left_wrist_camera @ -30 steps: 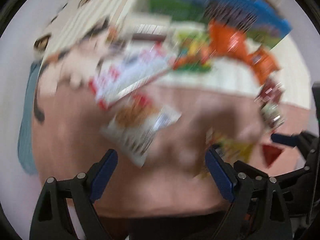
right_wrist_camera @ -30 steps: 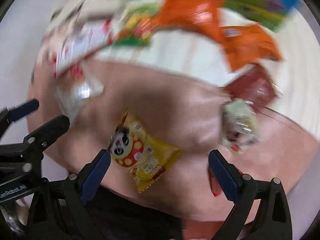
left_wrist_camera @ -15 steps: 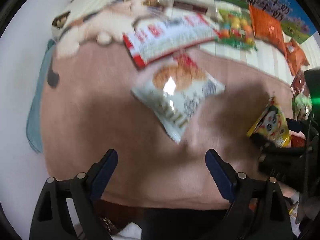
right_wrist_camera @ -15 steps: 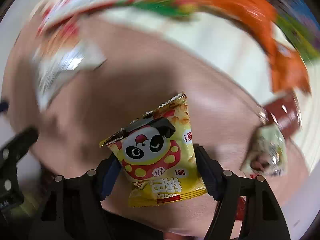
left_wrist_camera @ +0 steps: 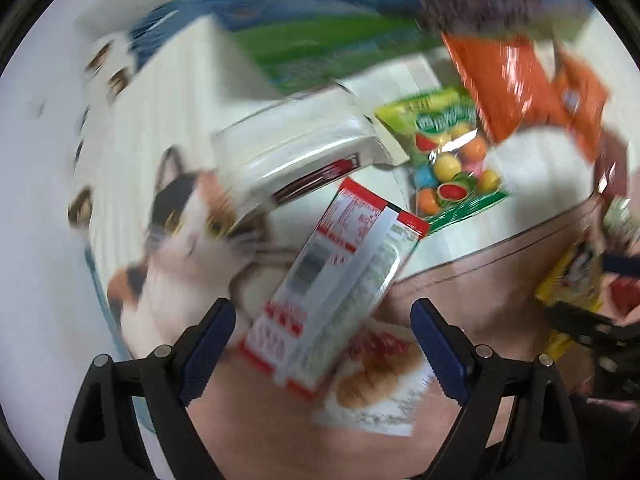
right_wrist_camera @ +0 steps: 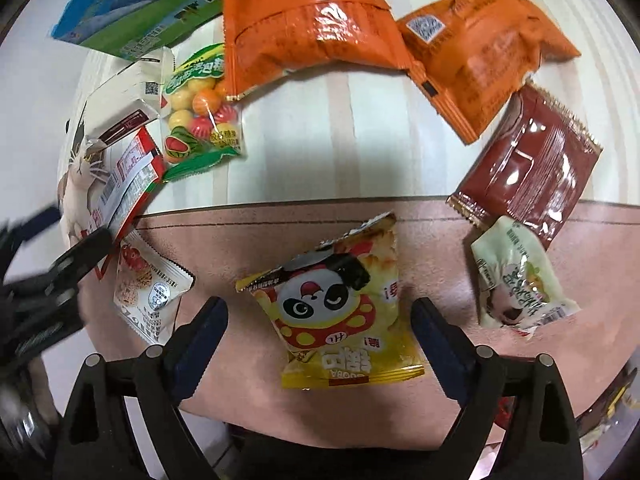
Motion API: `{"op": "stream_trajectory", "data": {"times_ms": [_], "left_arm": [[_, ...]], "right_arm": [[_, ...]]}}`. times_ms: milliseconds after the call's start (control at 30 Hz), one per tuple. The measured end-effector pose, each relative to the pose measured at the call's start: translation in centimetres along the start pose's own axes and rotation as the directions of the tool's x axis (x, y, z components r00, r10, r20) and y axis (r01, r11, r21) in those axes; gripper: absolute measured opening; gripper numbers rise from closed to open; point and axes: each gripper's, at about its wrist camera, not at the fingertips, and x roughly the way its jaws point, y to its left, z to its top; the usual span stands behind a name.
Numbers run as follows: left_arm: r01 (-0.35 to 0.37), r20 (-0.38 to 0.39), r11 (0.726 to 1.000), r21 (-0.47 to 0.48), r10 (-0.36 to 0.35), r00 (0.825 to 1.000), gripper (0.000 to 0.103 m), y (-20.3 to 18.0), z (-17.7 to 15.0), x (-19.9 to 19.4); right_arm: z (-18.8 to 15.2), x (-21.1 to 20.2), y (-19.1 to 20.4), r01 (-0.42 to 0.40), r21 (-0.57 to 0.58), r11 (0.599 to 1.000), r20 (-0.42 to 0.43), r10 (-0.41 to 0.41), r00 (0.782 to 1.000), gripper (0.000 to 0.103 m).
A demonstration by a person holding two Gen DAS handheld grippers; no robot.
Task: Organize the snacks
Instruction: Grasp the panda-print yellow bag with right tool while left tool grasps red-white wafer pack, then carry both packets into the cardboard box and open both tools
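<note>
The yellow panda snack bag (right_wrist_camera: 336, 304) at the near edge of the pink mat (right_wrist_camera: 224, 236) carries "GOOBA", printed upside down. Two QR codes show: one on the smaller orange packet (right_wrist_camera: 480, 52), one on the white carton (right_wrist_camera: 124, 100). Remaining print is Chinese or too blurred.

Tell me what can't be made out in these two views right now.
- Left wrist view: motion blur smears the red-and-white packet; its print is unreadable.
- Left wrist view: that packet overlaps the biscuit pack.
- Right wrist view: the left gripper is blurred; jaws unclear.
- Right wrist view: the blue-green box is cut off by the top edge.
</note>
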Motion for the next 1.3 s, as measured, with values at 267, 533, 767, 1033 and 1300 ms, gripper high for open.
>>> {"op": "stream_trajectory", "data": {"times_ms": [267,533,767,1033,1300], "left_arm": [[-0.002,-0.113,0.999,0.034,0.006,0.994,0.091,0.0,2.7,4.2],[0.074,-0.065,0.971,-0.228,-0.091,0.994,0.091,4.5,1.2,4.6],[0.054,-0.01,0.997,-0.052,-0.054,0.998,0.078,3.0,2.4,5.5],[0.093,-0.019,0.988,-0.123,-0.096,0.995,0.061,2.0,1.0,4.7],[0.136,-0.006,0.97,-0.201,-0.14,0.99,0.057,1.5,-3.3,4.0]], "right_arm": [[3.6,-1.8,1.5,0.018,0.02,1.0,-0.004,-0.017,1.0,0.095],[3.3,-0.5,0.6,0.008,0.029,1.0,-0.035,-0.007,0.999,0.095],[3.1,0.6,1.3,0.058,0.031,0.998,-0.022,-0.058,0.998,0.095],[2.5,-0.4,1.4,0.123,0.03,0.992,0.022,-0.124,0.992,0.074],[0.8,-2.7,0.9,0.067,0.024,0.997,0.058,-0.069,0.996,0.063]]}}
